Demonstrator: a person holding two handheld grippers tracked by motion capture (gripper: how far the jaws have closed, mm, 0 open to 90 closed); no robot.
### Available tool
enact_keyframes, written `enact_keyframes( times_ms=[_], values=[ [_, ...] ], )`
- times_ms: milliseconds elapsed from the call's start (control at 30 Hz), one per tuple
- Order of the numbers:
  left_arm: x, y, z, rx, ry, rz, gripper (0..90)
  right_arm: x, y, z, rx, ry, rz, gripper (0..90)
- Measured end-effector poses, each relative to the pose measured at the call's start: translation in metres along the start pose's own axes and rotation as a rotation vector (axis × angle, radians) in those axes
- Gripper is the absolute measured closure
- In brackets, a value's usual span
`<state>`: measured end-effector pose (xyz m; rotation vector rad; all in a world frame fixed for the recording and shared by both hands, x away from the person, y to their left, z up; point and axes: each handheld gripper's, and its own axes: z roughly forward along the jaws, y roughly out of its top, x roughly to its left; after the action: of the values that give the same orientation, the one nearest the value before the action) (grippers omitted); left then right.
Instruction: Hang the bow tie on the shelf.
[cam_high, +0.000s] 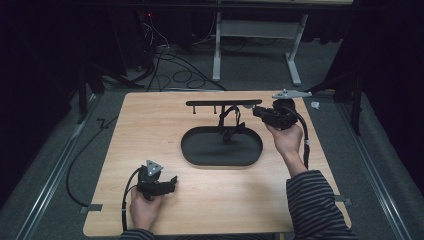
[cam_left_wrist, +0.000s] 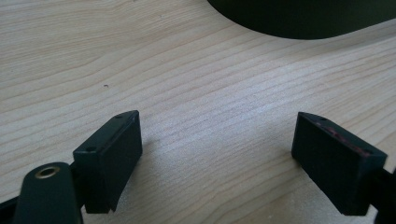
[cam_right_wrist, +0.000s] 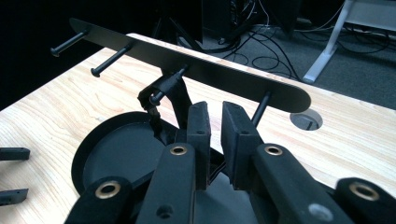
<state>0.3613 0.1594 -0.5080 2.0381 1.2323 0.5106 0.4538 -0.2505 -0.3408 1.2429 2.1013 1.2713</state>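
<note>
- Held in the left hand (cam_high: 145, 202) at the lower left of the high view: the left gripper (cam_high: 172, 181), low over the pale wooden table (cam_high: 150, 130), well apart from everything else.
- Seen in the left gripper view: jaws spread wide, bare wood grain between them, nothing grasped; curved edge of the black oval tray base (cam_left_wrist: 303, 21) at the upper right of that frame.
- Held in the right hand (cam_high: 286, 140) at the centre right of the high view: the right gripper (cam_high: 256, 112), pointing left toward the black stand.
- Stood in the middle of the table: the black oval tray base (cam_high: 200, 150), with an upright post and, above it, a flat black crossbar with pegs (cam_high: 223, 103).
- Draped over one peg near the post: a black strap (cam_right_wrist: 154, 100), hanging down toward the tray, in the centre of the right gripper view.
- Right jaws in that view: only a narrow gap left between the pads (cam_right_wrist: 198, 123), nothing clearly pinched there; the strap just beyond and left of the tips, contact impossible to tell.
- Visible at the right of that view: a round hole in the tabletop (cam_right_wrist: 306, 120).
</note>
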Motion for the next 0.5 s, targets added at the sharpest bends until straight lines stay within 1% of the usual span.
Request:
enact_keyframes(
  times_ms=[67, 100, 200, 267, 300, 333, 367, 400, 500],
  values=[
    [0.000, 0.000, 0.000, 0.000, -0.001, 0.000, 16.6, 0.000, 0.000, -0.003, -0.004, -0.001, 0.005, 81.9],
    [0.000, 0.000, 0.000, 0.000, -0.001, 0.000, 16.6, 0.000, -0.002, -0.006, -0.016, 0.003, 0.004, 81.8],
    [0.000, 0.000, 0.000, -0.001, -0.001, -0.001, 16.6, 0.001, -0.003, -0.008, -0.007, -0.006, -0.006, 81.7],
    [0.000, 0.000, 0.000, -0.001, -0.001, 0.001, 16.7, 0.000, -0.003, -0.011, -0.016, -0.002, 0.001, 81.4],
    [0.000, 0.000, 0.000, 0.000, -0.002, 0.001, 16.7, 0.001, -0.007, -0.015, -0.027, 0.001, 0.005, 81.2],
    [0.000, 0.000, 0.000, 0.000, -0.002, 0.001, 16.7, 0.001, -0.007, -0.015, -0.027, 0.001, 0.005, 81.2],
    [0.000, 0.000, 0.000, 0.000, -0.004, 0.002, 16.7, 0.003, -0.012, -0.019, -0.032, 0.001, 0.003, 81.1],
    [0.000, 0.000, 0.000, 0.000, -0.004, 0.002, 16.7, 0.003, -0.012, -0.019, -0.032, 0.001, 0.003, 81.1],
    [0.000, 0.000, -0.001, 0.000, -0.003, 0.000, 16.8, 0.002, -0.020, -0.027, -0.026, -0.008, 0.001, 81.1]
  ],
)
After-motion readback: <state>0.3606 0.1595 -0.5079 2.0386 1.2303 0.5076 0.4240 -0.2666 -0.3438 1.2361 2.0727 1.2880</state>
